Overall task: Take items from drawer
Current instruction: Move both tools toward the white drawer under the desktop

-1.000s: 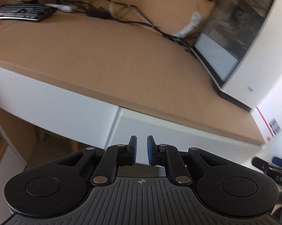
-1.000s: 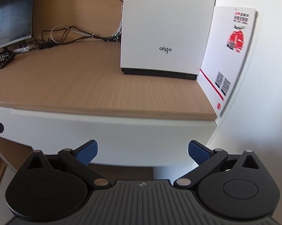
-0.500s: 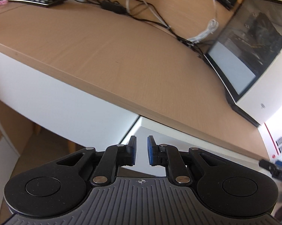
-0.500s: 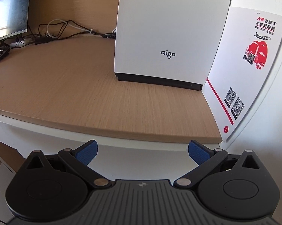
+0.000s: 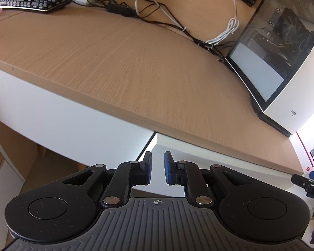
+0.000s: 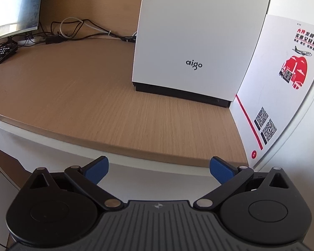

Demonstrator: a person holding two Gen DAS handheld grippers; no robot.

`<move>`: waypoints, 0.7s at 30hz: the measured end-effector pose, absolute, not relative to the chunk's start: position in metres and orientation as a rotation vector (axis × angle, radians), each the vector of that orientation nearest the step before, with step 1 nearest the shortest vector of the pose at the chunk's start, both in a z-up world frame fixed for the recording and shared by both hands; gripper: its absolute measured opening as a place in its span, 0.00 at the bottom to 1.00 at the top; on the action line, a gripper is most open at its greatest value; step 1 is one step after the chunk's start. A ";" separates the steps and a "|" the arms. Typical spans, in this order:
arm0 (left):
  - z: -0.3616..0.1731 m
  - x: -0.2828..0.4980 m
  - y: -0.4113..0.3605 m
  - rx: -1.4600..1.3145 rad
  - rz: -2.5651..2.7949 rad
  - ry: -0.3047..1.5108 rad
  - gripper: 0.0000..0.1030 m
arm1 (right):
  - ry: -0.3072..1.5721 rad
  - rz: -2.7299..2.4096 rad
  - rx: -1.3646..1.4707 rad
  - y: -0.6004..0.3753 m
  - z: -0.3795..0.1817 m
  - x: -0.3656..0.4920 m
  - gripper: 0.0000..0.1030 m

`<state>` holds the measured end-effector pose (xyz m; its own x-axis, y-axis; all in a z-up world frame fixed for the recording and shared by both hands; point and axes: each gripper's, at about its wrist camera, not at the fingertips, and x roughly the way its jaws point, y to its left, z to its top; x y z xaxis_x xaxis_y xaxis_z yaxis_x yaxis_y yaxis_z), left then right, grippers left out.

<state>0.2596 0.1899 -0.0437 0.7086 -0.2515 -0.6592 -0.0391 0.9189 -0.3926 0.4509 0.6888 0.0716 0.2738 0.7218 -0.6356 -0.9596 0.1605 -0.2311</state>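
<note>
The left gripper (image 5: 157,168) is hovering with jaws nearly pressed together, empty, just before the white drawer front (image 5: 198,159) under the light wooden desk (image 5: 136,69). The right gripper (image 6: 159,170) is holding its jaws spread wide there. Beyond sits a white computer case (image 6: 196,41).

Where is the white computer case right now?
The white computer case stands upright at the desk's far right, beside the printed courier box.
</note>
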 end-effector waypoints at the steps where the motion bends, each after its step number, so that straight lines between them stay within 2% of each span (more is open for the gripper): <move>1: -0.043 0.262 0.190 -0.399 -0.117 0.780 0.13 | 0.426 1.252 -0.674 0.688 0.071 0.451 1.00; 19: -0.047 0.285 0.193 -0.406 -0.160 0.768 0.14 | 0.441 1.212 -0.694 0.682 0.065 0.444 1.00; 21: -0.049 0.287 0.190 -0.398 -0.184 0.780 0.29 | 0.444 1.210 -0.696 0.681 0.063 0.442 1.00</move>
